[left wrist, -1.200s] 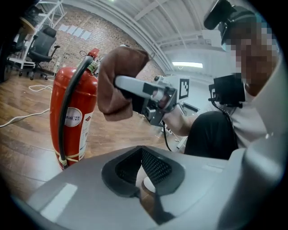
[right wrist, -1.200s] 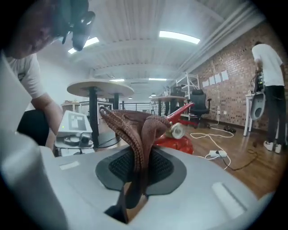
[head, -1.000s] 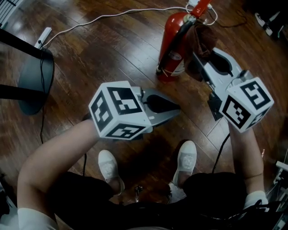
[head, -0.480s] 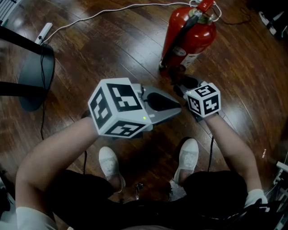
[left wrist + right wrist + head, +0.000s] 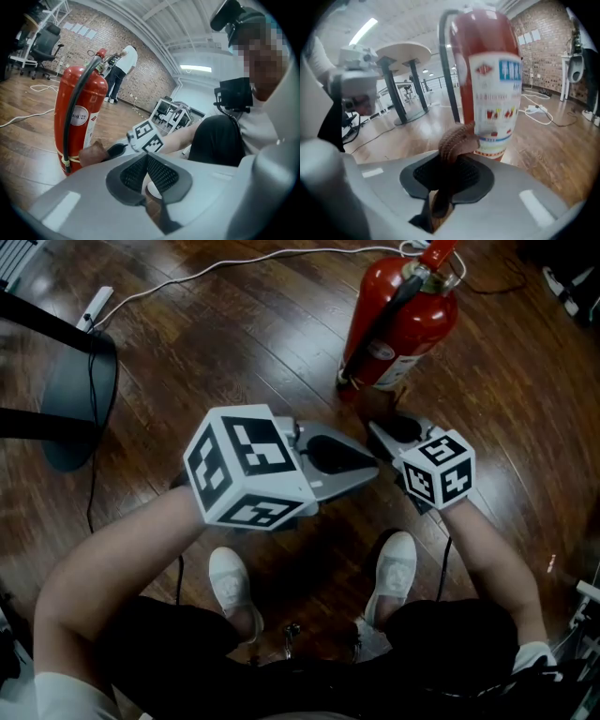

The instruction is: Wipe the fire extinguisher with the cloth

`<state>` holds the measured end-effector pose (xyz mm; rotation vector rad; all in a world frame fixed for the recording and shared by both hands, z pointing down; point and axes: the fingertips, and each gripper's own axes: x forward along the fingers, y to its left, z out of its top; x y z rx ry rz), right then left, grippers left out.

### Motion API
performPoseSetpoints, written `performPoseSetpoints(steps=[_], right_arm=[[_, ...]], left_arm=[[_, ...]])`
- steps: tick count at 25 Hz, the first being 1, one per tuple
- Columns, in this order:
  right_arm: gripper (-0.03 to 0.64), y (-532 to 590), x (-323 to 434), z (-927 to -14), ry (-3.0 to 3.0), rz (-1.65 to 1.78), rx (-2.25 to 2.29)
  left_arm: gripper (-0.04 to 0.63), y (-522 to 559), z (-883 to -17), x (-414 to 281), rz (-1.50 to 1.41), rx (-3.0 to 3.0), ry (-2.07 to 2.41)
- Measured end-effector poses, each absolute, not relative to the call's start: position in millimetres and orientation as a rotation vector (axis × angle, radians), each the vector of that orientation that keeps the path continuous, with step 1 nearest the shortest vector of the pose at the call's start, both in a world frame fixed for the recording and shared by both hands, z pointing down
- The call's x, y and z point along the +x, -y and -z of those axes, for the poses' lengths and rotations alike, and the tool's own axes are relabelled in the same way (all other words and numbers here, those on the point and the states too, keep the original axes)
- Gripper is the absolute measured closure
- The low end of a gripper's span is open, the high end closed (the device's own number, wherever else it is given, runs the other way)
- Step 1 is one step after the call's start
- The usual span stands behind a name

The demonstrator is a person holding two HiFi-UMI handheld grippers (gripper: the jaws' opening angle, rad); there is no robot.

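The fire extinguisher [image 5: 405, 320] stands upright on the glossy dark plank floor [image 5: 262, 343]. It is a smooth red cylinder with a white printed label and a black hose running down its side. The right gripper [image 5: 449, 164] is low by the extinguisher's foot, its jaws clamped on the cloth [image 5: 458, 138]. The cloth is a brown, ribbed, knitted-looking scrap, bunched into a rounded lump above the dark meshed pads. It sits right up against the bottom of the label, though I can't tell whether it actually touches. The left gripper [image 5: 146, 159] hangs a little way back from the cylinder, its grey jaws pressed together with nothing between them. A thin white cable [image 5: 216, 273] snakes over the boards behind, and a flat round table base [image 5: 75, 399] lies off to the left.
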<state>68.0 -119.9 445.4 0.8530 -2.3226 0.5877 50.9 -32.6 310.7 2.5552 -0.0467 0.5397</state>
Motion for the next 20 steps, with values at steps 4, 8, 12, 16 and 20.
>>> performPoseSetpoints(steps=[4, 8, 12, 16, 20], right_arm=[[0.548, 113, 58, -336, 2.536, -0.473, 0.917], [0.548, 136, 51, -262, 2.654, -0.268, 1.041], [0.548, 158, 48, -290, 2.607, -0.29, 1.074], [0.548, 161, 45, -355, 2.518, -0.402, 1.039], [0.548, 157, 42, -414, 2.431, -0.486, 0.992]], left_arm=[[0.595, 35, -308, 47, -0.531, 2.559, 0.056], [0.595, 30, -308, 47, -0.538, 2.56, 0.049], [0.595, 26, -304, 47, -0.531, 2.561, 0.034], [0.595, 28, -307, 41, -0.533, 2.553, 0.046], [0.595, 29, -312, 37, -0.534, 2.539, 0.05]])
